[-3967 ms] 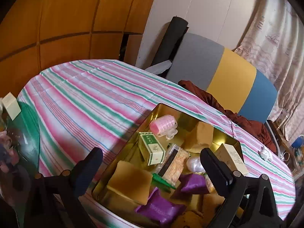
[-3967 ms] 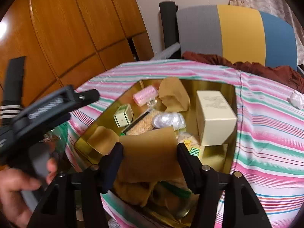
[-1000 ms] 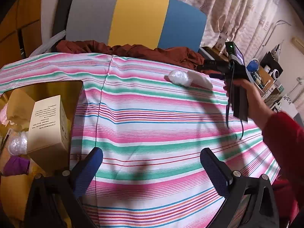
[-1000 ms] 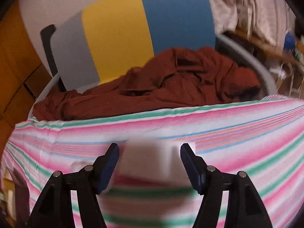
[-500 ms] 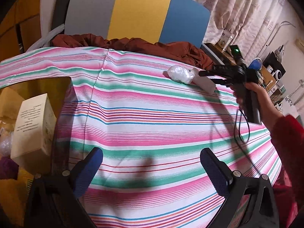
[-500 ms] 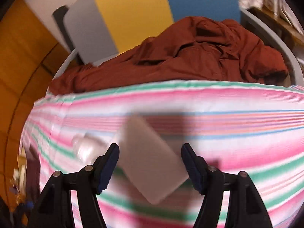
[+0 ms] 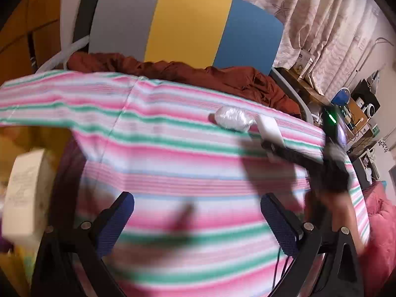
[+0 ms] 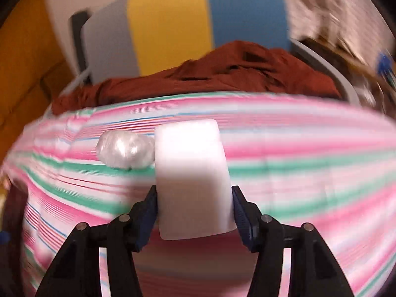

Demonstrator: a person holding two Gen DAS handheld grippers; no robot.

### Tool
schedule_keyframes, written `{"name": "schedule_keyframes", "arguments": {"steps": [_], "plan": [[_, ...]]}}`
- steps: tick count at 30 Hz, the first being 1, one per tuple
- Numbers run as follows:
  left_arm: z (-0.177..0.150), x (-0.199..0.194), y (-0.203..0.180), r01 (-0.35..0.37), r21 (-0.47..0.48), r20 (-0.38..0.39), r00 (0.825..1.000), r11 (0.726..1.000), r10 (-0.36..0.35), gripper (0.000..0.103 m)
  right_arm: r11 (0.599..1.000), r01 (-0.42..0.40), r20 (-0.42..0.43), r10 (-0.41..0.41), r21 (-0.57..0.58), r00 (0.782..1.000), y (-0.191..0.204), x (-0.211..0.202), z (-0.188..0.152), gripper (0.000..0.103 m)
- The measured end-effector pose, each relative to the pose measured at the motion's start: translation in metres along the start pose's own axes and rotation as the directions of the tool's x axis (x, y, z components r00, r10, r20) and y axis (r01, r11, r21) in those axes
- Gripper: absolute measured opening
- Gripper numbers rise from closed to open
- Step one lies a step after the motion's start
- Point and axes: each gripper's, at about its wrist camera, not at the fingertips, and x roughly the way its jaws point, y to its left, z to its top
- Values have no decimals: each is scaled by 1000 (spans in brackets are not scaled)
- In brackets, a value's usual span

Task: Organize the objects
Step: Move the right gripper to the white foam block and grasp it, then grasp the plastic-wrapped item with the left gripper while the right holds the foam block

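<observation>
- Right tongs (image 8: pixel 194 206) have just been closing, and both pads now press the sides of a white block (image 8: pixel 191 173), which they grip near its lower end.
- Left tongs (image 7: pixel 198 222) stand wide apart with nothing between them, poised above the striped cloth (image 7: pixel 173 163) that covers the desk.
- That white block sits low over the cloth, its left edge just beside a crumpled clear plastic bundle (image 8: pixel 125 152); whether the two touch cannot be told.
- From the left wrist view, the block (image 7: pixel 268 128) lies to the right of the bundle (image 7: pixel 232 121), with the right tongs reaching in from the block's right, held by a blurred hand (image 7: pixel 331 205).
- Well to the left of the block, a cream box (image 7: pixel 22 193) stands upright at the cloth's left edge, blurred.
- Beyond the block, a rust-brown cloth (image 8: pixel 222 74) is heaped along the far edge of the desk.
- Behind that heap rises a panel of grey, yellow and blue (image 7: pixel 188 27).
</observation>
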Motion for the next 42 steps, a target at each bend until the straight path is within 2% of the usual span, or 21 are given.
{"name": "schedule_keyframes", "arguments": {"steps": [3, 5, 9, 11, 15, 18, 21, 22, 23, 25, 29, 33, 38, 42], "plan": [[19, 20, -9, -13, -3, 5, 1000, 1000, 13, 103, 994, 61, 46, -66, 90, 997, -5, -22, -29, 57], [37, 36, -18, 7, -4, 6, 1000, 1000, -7, 103, 989, 81, 94, -93, 124, 991, -4, -33, -45, 58], [73, 68, -40, 8, 41, 12, 1000, 999, -8, 103, 978, 135, 191, -165, 158, 968, -6, -55, -54, 58], [89, 86, -50, 13, 64, 12, 1000, 998, -13, 103, 969, 157, 188, -194, 193, 963, -11, -55, -54, 58], [107, 117, -66, -50, 142, 44, 998, 989, 44, 103, 950, 163, 161, -210, 267, 964, -23, -49, -55, 58], [104, 136, -78, -61, 233, 48, 998, 971, 51, 103, 945, 165, 179, -222, 284, 959, -25, -53, -59, 58], [93, 147, -92, -71, 345, 77, 996, 936, 47, 99, 941, 184, 191, -244, 284, 951, -24, -55, -61, 58], [90, 150, -96, -85, 377, 88, 995, 922, 55, 93, 940, 192, 194, -252, 282, 948, -22, -56, -61, 58], [87, 154, -97, -80, 393, 82, 995, 916, 52, 80, 940, 198, 200, -258, 279, 945, -21, -56, -61, 58], [81, 160, -97, -89, 395, 65, 996, 914, 69, 64, 941, 204, 206, -264, 271, 942, -20, -54, -58, 58], [78, 157, -93, -78, 386, 88, 995, 919, 47, 61, 940, 204, 215, -266, 272, 940, -20, -53, -57, 58], [72, 142, -84, -89, 363, 147, 988, 927, 38, 61, 935, 202, 223, -271, 290, 936, -24, -54, -58, 58], [49, 111, -79, -145, 370, 238, 970, 918, 57, 61, 933, 207, 227, -279, 295, 933, -26, -54, -57, 58], [24, 88, -76, -154, 407, 260, 964, 900, 48, 61, 930, 230, 224, -299, 287, 928, -23, -55, -55, 58]]}}
